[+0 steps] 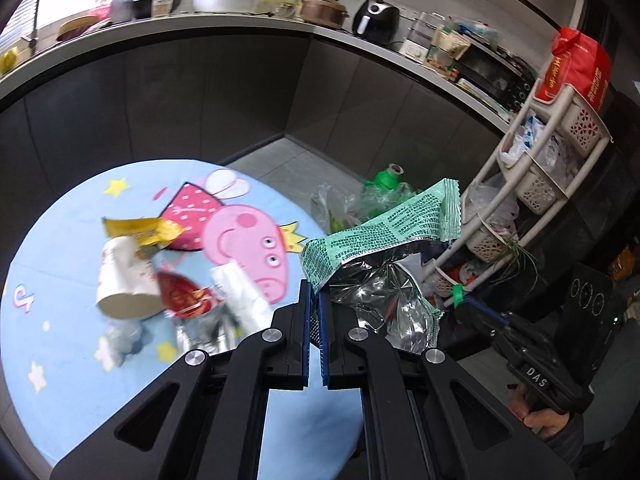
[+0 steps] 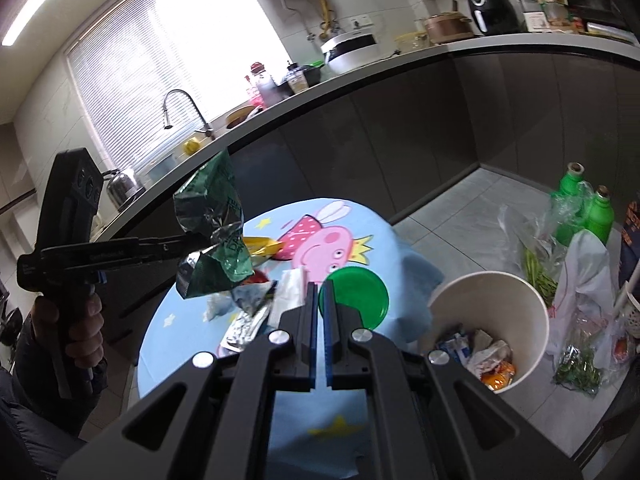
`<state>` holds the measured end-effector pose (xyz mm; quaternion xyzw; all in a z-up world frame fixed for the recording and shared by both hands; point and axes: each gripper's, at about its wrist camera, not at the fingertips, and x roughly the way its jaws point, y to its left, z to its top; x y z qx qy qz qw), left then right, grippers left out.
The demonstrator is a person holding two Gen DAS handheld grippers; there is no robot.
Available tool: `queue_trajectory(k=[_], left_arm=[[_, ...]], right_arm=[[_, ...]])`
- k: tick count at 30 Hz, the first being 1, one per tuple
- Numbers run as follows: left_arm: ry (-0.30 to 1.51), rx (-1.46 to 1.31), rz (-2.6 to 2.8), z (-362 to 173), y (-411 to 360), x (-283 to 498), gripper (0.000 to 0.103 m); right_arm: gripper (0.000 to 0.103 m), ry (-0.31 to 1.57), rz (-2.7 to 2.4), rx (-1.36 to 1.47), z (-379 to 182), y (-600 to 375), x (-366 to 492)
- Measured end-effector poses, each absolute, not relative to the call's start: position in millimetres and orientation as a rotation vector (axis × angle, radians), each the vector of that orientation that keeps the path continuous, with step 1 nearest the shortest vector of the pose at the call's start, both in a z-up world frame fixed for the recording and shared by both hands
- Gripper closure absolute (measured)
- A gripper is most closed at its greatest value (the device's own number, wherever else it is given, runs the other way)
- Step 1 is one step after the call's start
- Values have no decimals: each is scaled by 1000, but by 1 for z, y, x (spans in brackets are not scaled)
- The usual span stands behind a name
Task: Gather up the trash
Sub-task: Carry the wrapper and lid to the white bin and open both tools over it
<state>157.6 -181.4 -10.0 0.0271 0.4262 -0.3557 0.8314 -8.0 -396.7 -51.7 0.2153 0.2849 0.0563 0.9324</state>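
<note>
My left gripper (image 1: 315, 300) is clamped on a green snack wrapper (image 1: 380, 236) with a silver foil lining, carried in the air above the table's right edge. Seen from the right wrist, the same wrapper (image 2: 214, 236) hangs crumpled from the left gripper's (image 2: 188, 242) tips, over the left side of the table (image 2: 408, 280).

Still on the blue cartoon tablecloth (image 1: 52, 280), left to right: a tipped white paper cup (image 1: 120, 280), a yellow wrapper (image 1: 144, 230) just behind it, a red wrapper (image 1: 184, 296) touching the cup, and a white packet (image 1: 240, 296). Clear plastic and foil scraps (image 1: 200, 336) lie nearer me.

My right gripper (image 2: 319, 296) has its jaws pressed together, nothing between them. A green round lid (image 2: 360, 300) lies on the cloth just past its tips.

Right of the table, a large white paper bucket (image 2: 488, 320) stands on the floor, open, with trash inside. Beyond it: plastic bags of greens (image 2: 540, 272), two green bottles (image 2: 580, 208), and a tiered basket rack (image 1: 536, 184).
</note>
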Motion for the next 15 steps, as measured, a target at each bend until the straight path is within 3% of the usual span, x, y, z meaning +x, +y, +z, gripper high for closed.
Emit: queue_trajectory(k=[15], left_arm=[[964, 154, -866, -42, -297, 171, 100]], right_arm=[[99, 631, 16, 560, -109, -467, -15]])
